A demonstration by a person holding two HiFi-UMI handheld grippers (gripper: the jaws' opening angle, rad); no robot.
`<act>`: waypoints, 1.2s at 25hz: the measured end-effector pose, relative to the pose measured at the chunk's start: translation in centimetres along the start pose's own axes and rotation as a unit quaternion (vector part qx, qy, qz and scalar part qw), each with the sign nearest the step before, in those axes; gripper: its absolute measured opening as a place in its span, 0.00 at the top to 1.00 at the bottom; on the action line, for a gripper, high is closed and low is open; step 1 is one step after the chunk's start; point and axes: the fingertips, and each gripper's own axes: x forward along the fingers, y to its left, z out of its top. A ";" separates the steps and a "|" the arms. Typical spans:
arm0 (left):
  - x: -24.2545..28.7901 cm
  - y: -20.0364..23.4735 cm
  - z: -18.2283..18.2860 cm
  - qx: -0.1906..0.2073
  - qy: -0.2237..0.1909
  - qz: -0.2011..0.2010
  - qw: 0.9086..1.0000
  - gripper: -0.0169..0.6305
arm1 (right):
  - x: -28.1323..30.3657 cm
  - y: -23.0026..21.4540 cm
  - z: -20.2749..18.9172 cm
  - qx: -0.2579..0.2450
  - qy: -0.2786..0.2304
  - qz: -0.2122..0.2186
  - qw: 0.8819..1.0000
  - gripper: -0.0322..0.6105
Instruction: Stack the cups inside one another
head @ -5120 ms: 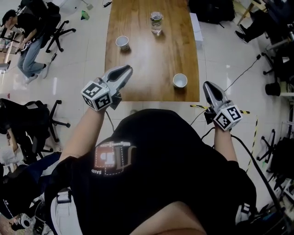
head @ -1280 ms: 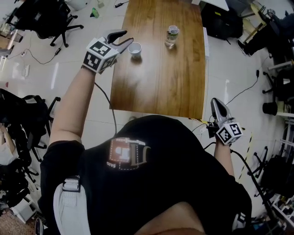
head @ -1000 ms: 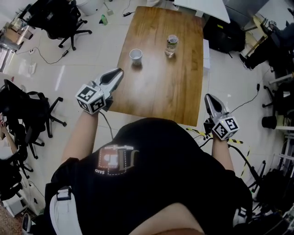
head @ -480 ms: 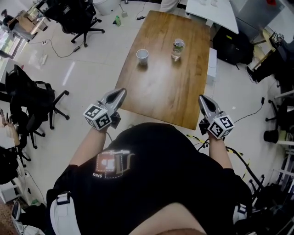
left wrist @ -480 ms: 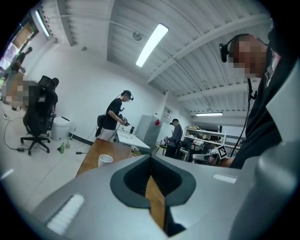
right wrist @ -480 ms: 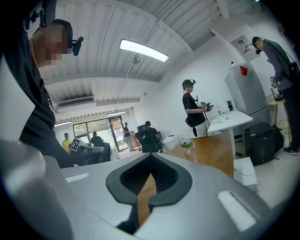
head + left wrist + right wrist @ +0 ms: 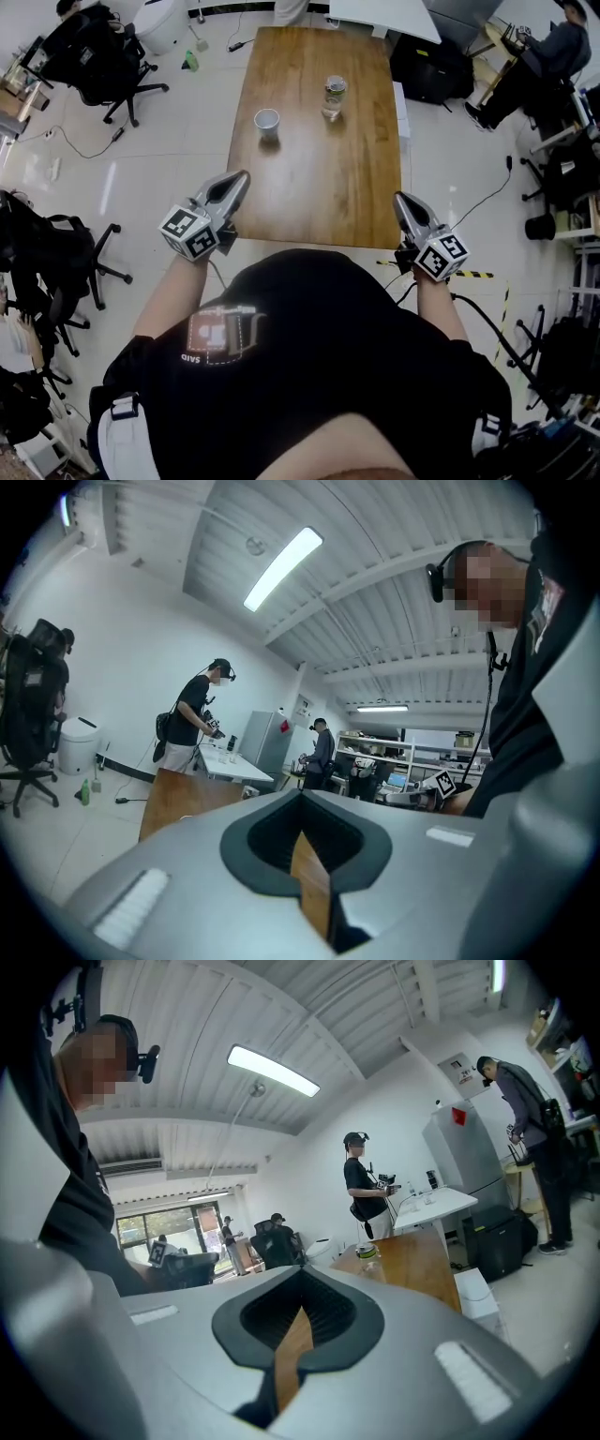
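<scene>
Smooth grey jaws together on left gripper (image 7: 241,176) and right gripper (image 7: 400,197), by wooden table (image 7: 319,178)

Hardly anything is legible. The person's black shirt (image 7: 319,319) carries an orange-and-white square graphic (image 7: 217,332) with a short white word (image 7: 194,357) under it, too small and turned to read. The left hand-held gripper (image 7: 241,176) and right hand-held gripper (image 7: 400,198) bear cubes with black-and-white square markers, patterns and not letters. The label on the bottle (image 7: 333,94), toward the far edge of the counter (image 7: 319,187), is illegible. So is the red sign (image 7: 458,1115) on a grey cabinet (image 7: 464,1162).
</scene>
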 end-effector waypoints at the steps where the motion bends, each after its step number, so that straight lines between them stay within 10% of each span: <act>1: 0.0 0.2 -0.1 -0.001 0.002 -0.006 1.000 0.97 | 0.0 0.3 0.0 -0.001 -0.001 -0.004 1.000 0.93; 30: -3.0 1.0 -0.8 -0.011 -0.014 0.030 0.999 0.97 | 3.4 1.1 0.1 -0.054 0.042 0.018 0.997 0.93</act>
